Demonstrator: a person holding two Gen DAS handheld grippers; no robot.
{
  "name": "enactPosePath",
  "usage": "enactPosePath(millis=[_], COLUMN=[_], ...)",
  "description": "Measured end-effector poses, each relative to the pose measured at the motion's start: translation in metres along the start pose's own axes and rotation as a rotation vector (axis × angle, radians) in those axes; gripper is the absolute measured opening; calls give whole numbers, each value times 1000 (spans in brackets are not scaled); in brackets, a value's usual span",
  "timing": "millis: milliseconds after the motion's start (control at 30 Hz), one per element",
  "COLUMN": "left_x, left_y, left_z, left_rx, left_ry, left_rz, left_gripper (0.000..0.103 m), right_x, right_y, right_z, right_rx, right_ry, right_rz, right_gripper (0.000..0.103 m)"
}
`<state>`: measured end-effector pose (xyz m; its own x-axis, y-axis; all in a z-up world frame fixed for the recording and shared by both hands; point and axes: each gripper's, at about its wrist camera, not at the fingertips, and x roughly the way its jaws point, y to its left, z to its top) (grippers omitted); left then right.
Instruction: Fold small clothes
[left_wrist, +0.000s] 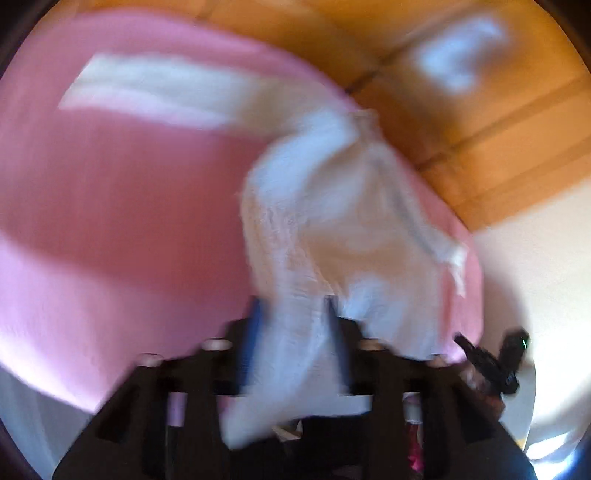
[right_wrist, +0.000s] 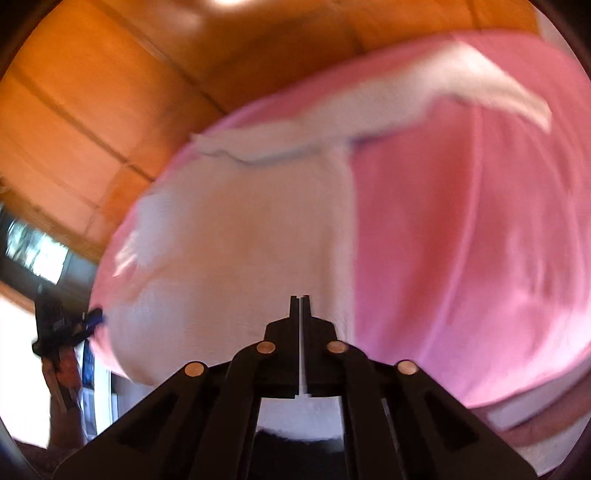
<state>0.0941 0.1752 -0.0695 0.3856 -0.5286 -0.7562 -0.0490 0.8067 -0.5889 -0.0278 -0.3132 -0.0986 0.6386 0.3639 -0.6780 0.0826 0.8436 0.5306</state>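
A small white garment (left_wrist: 332, 221) lies on a pink cloth-covered surface (left_wrist: 110, 221). My left gripper (left_wrist: 295, 314) is shut on a bunched part of the white garment, which runs between its fingers and down over the gripper body. The view is blurred by motion. In the right wrist view the white garment (right_wrist: 240, 240) spreads over the pink surface (right_wrist: 461, 240), one part stretching to the upper right. My right gripper (right_wrist: 300, 301) is shut, with a thin edge of the white fabric pinched between its fingers. The left gripper (right_wrist: 66, 325) shows at the far left.
A wooden floor (left_wrist: 461, 110) lies beyond the pink surface, with a pale blurred object (left_wrist: 458, 55) on it. The other gripper (left_wrist: 491, 362) shows at lower right of the left wrist view. A white area (left_wrist: 535, 277) lies to the right.
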Motion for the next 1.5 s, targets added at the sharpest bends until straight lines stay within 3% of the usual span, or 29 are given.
enactPosePath(millis=[33, 67, 133, 200, 233, 267, 300, 333, 367, 433, 500, 533, 567, 600, 667, 767, 867, 1000, 1100, 1133, 1267, 1333, 1400, 1500], left_x=[6, 10, 14, 20, 24, 28, 34, 37, 38, 34, 24, 15, 11, 0, -17, -27, -21, 1, 16, 19, 25, 23, 8, -19], left_y=[15, 19, 27, 23, 18, 10, 4, -4, -12, -12, 2, 14, 23, 37, 61, 94, 124, 149, 144, 140, 137, 133, 135, 135], left_z=[-7, -11, -24, -33, -37, -41, -46, -49, -52, -49, -33, -19, -8, 10, 42, 90, 137, 185, 209, 214, 226, 228, 228, 223], left_rx=[-47, -66, -48, -17, 6, 53, 92, 126, 174, 206, 132, 80, 40, -18, -75, -150, -207, -256, -197, -173, -76, -49, -55, -50], left_ry=[-4, 0, 4, -10, -3, 10, 25, 40, 41, 9, -50, -93, -132, -197, -286, -360, -376, -362, -371, -373, -348, -347, -368, -423], left_rz=[-6, -14, -25, -23, -16, -4, -9, -18, 3, 35, 22, 33, 66, 142, 245, 368, 447, 496, 585, 591, 568, 578, 554, 532], left_gripper=[48, 48, 52, 54, 50, 33, 28, 22, 22, 22, 25, 41, 57, 59, 60, 61, 61, 61, 62, 60, 18, 4, 3, 3], right_x=[6, 12, 21, 36, 47, 55, 58, 63, 66, 73, 73, 72, 68, 69, 58, 59, 67, 88, 102, 107, 151, 176, 208, 261], right_y=[-4, -7, -10, -5, -1, 4, 11, 19, 25, 29, 28, 28, 29, 30, 34, 51, 74, 103, 127, 136, 181, 197, 214, 224], right_z=[-2, -2, 1, 7, 10, 10, 10, 11, 12, 11, 10, 11, 14, 16, 21, 32, 33, 41, 65, 76, 128, 145, 161, 181], right_rx=[16, 38, 63, 54, 48, 29, 0, -52, -101, -172, -202, -197, -182, -168, -155, -168, -207, -294, -362, -385, -509, -575, -659, -780], right_ry=[1, -4, -23, -16, -6, -2, -8, -6, 9, 16, 30, 29, 19, 4, -62, -95, -84, -55, -78, -89, -116, -109, -102, -69], right_rz=[0, 3, -3, 0, -4, -21, -52, -96, -126, -216, -243, -237, -231, -232, -225, -194, -153, -134, -131, -127, -130, -151, -213, -394], right_gripper=[12, 42, 72, 70, 64, 59, 52, 24, 13, 12, 13, 17, 30, 36, 56, 68, 70, 71, 71, 70, 66, 61, 57, 47])
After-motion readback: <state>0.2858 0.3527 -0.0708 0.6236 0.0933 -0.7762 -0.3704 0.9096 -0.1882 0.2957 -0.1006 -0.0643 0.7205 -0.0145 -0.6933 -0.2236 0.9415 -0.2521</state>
